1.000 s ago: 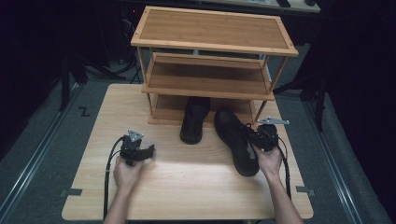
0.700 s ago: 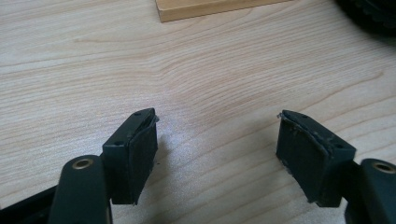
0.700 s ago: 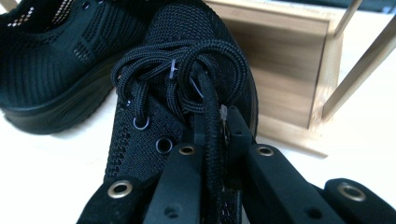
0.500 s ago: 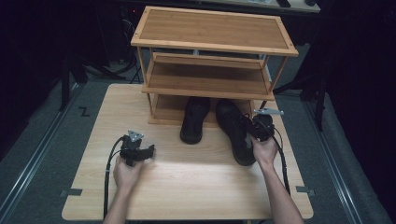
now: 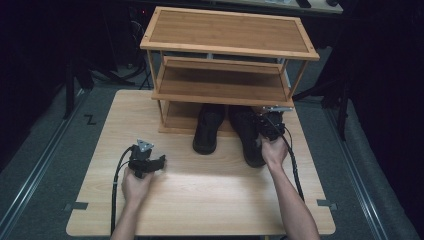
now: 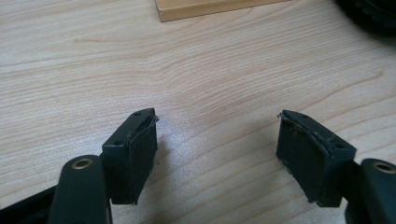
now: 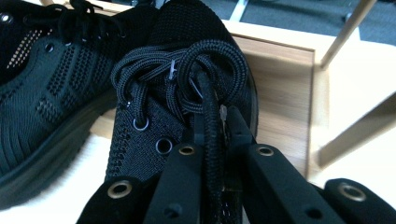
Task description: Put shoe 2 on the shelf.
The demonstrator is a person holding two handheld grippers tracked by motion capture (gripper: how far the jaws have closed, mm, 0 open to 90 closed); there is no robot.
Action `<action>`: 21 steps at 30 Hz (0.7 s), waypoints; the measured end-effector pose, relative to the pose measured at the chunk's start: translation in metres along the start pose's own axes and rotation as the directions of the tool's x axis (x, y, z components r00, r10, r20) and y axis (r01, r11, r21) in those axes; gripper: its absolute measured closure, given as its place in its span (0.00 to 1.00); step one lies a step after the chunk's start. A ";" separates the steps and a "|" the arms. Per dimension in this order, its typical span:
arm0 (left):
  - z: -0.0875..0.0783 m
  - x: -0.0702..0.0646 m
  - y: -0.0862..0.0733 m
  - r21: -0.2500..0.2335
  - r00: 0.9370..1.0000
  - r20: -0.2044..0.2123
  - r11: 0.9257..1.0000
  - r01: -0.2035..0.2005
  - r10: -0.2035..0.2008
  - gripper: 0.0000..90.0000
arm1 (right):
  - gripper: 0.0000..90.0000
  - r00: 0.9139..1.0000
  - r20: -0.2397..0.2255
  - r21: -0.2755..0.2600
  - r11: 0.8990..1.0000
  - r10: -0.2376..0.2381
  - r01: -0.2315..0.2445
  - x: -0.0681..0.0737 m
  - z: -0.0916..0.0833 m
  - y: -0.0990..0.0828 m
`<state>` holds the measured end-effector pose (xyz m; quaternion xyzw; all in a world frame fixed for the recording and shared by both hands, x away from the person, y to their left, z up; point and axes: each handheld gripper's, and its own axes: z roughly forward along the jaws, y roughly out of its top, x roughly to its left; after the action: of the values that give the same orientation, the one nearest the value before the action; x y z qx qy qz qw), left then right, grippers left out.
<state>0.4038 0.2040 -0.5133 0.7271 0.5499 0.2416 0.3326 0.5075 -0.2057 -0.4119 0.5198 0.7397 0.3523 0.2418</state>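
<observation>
Pinching the upper of a black mesh shoe [image 5: 247, 136] right at the laces, the right claw [image 5: 265, 127] sits just right of centre in the high view, its jaws pressed tight on the fabric. In the right gripper view the two black jaws rise from the bottom of the frame and meet on a ridge of mesh below the knotted laces [image 7: 187, 70], with hardly any gap between them. That shoe lies with its toe end under the lowest level of the wooden rack [image 5: 227, 47], which fills the upper middle of the high view, while its heel end reaches down toward the centre of the bench [image 5: 215, 200]. A second black shoe [image 5: 207, 131] lies just beside it on the left, close by though I cannot tell if they touch; it shows at the upper left of the right gripper view, toe likewise tucked under the rack.

The left claw [image 5: 159, 162] rests low on the bench in the lower left part of the high view, well apart from both shoes, with a hand [image 5: 136, 184] wrapped round its body. In the left gripper view its jaws are spread wide with bare wood grain between them, and the pads [image 6: 142, 154] grip nothing. A corner of the rack's base shows at the top of that frame
</observation>
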 end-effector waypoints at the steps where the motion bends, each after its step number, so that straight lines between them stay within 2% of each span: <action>1: 0.000 0.000 0.000 0.000 1.000 0.000 1.000 0.000 0.000 0.33 | 0.97 1.000 0.000 0.000 1.000 0.000 0.000 0.000 0.000 0.000; 3: 0.000 0.000 0.000 0.000 1.000 0.000 1.000 -0.001 0.001 0.33 | 0.97 0.999 -0.007 0.008 0.999 0.036 -0.036 0.002 0.011 0.002; 8: 0.000 0.000 0.000 0.001 1.000 0.001 1.000 -0.001 0.001 0.33 | 0.97 0.997 -0.005 0.000 0.997 0.079 -0.079 0.005 0.023 0.004; 10: 0.000 0.000 0.000 0.001 1.000 0.001 1.000 -0.001 0.001 0.33 | 0.97 0.993 -0.005 -0.005 0.993 0.115 -0.115 0.006 0.027 0.005; 12: 0.000 0.000 0.000 0.000 1.000 0.000 1.000 -0.001 0.001 0.33 | 0.97 0.993 -0.003 -0.009 0.993 0.122 -0.122 0.006 0.030 0.006; 13: 0.000 0.000 0.000 0.000 1.000 0.000 1.000 -0.001 0.001 0.33 | 0.97 0.988 0.009 -0.015 0.988 0.154 -0.154 0.006 0.033 0.007; 14: 0.000 0.000 0.000 0.001 1.000 0.001 1.000 -0.001 0.001 0.33 | 0.97 0.986 0.016 -0.018 0.986 0.164 -0.164 0.006 0.034 0.007; 21: 0.000 0.000 0.000 0.001 1.000 0.001 1.000 -0.001 0.001 0.33 | 0.97 0.976 0.059 -0.025 0.978 0.209 -0.208 0.002 0.043 0.009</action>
<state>0.4032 0.2038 -0.5133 0.7275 0.5496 0.2414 0.3324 0.5434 -0.1903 -0.4321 0.6029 0.6700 0.3665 0.2307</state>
